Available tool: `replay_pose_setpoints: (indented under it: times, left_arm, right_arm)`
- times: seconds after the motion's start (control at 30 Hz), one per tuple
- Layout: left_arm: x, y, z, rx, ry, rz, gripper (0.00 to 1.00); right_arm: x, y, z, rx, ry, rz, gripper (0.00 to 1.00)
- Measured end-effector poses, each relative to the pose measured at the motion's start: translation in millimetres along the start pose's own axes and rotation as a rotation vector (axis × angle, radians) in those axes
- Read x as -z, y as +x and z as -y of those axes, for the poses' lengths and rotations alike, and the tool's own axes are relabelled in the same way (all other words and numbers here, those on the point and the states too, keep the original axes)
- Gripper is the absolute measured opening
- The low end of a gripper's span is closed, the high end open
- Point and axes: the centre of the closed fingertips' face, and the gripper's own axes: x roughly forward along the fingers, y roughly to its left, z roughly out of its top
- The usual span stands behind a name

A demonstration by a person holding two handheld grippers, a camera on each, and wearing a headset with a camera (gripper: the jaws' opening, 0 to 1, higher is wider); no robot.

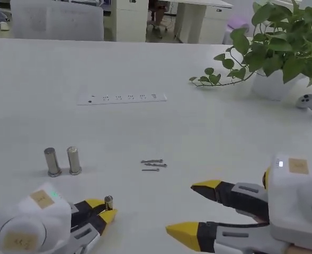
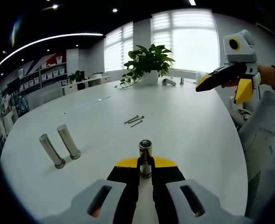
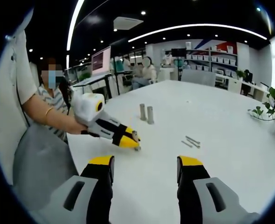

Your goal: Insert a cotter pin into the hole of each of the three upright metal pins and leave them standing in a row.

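Note:
Two metal pins (image 1: 52,161) (image 1: 73,160) stand upright side by side at the left of the white table (image 1: 145,121). My left gripper (image 1: 104,209) at the bottom left is shut on a third metal pin (image 1: 108,202), held upright between its yellow tips; the same held pin (image 2: 145,156) shows in the left gripper view. Three cotter pins (image 1: 153,164) lie loose at mid-table, seen also as cotter pins (image 2: 134,121) and cotter pins (image 3: 191,141). My right gripper (image 1: 198,209) hovers open at the bottom right, nothing between its fingers.
A white power strip (image 1: 122,99) lies further back on the table. A potted plant (image 1: 275,50) with trailing vines stands at the back right, a white controller (image 1: 310,104) beside it. Chairs and desks stand beyond the table's far edge.

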Motion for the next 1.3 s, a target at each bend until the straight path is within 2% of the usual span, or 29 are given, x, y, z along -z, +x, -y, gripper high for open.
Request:
replay_pose_setpoints:
  times: [0.63, 1.03, 1.13, 1.3]
  left_arm:
    - [-0.8, 2.4, 1.7, 0.000, -0.008, -0.003, 0.08]
    - [-3.4, 0.9, 1.3, -0.005, -0.007, -0.007, 0.21]
    - [-3.3, -1.0, 1.7, -0.001, -0.012, -0.010, 0.27]
    - [-2.8, -7.8, 1.3, 0.005, -0.018, -0.017, 0.33]
  right_arm:
    - [2.7, 0.3, 1.4, -0.001, 0.013, -0.006, 0.54]
    - [1.1, -0.9, 5.2, 0.011, 0.003, 0.002, 0.54]
    - [-0.5, -0.9, 6.8, 0.009, 0.008, 0.007, 0.54]
    - [-3.7, 1.5, 18.0, 0.029, -0.011, 0.000, 0.54]
